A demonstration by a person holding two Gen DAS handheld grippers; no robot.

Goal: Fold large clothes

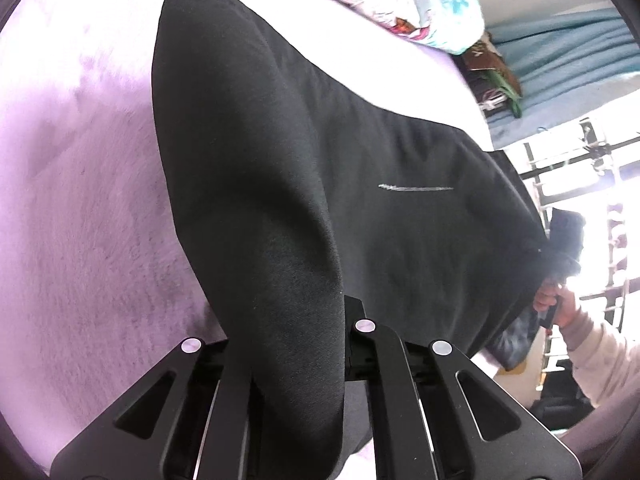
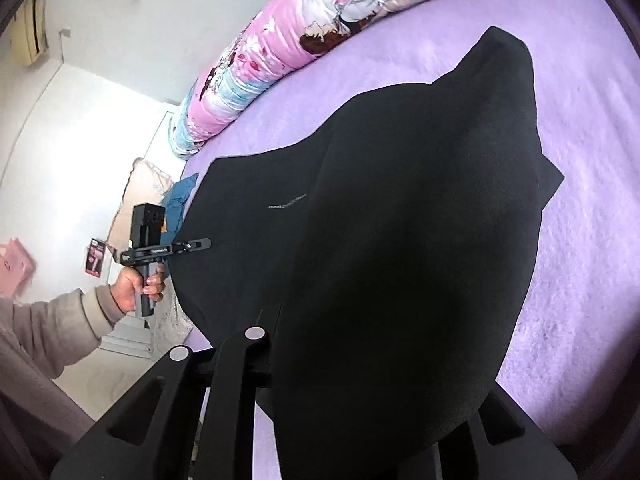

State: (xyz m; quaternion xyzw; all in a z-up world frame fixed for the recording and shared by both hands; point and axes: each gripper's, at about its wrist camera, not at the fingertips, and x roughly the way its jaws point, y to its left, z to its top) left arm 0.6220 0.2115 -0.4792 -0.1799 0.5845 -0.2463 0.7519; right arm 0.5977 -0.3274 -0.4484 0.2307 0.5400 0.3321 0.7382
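A large black garment with a small grey stitched mark is held up over the purple bed cover. My left gripper is shut on one edge of it, with cloth bunched between the fingers. It also shows in the right wrist view, clamped on the cloth's left edge. My right gripper is shut on the opposite edge of the garment, which drapes over and hides its right finger. In the left wrist view the right gripper holds the far right corner. The garment's far end rests on the bed.
A pink floral rolled duvet lies along the far side of the bed cover. A blue cloth and a window grille are beyond the bed. A pillow and a blue item sit at the bed's end.
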